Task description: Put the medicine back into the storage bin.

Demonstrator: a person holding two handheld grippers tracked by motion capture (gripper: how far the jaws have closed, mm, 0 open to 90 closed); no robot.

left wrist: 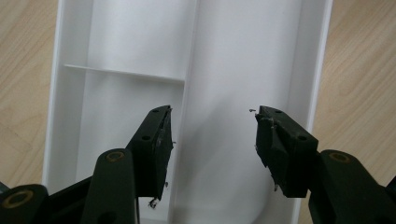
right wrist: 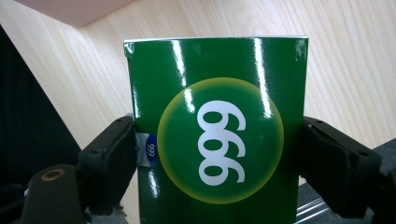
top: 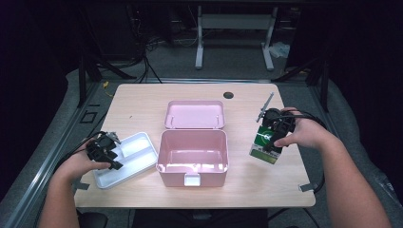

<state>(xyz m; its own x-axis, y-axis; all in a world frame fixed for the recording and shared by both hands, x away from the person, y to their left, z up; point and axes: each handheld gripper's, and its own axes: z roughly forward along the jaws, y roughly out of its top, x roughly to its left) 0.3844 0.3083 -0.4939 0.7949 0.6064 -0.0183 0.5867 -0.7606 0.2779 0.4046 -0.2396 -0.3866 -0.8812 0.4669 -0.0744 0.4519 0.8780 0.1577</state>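
- Green box sits clamped in the right tongs, at three o'clock of the open pink case; held by its glossy sides, it could slip and drop onto the desk.
- Left tongs stand apart, empty, over the white tray at nine o'clock.

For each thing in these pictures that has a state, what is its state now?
Pink plastic storage box: open, inside bare, lid swung back.
White plastic divided tray: compartments bare, lying flat on the table.
Green glossy cardboard box with white digits: closed, clamped at both sides.
Left gripper: open, above the tray.
Right gripper: shut on the green box.
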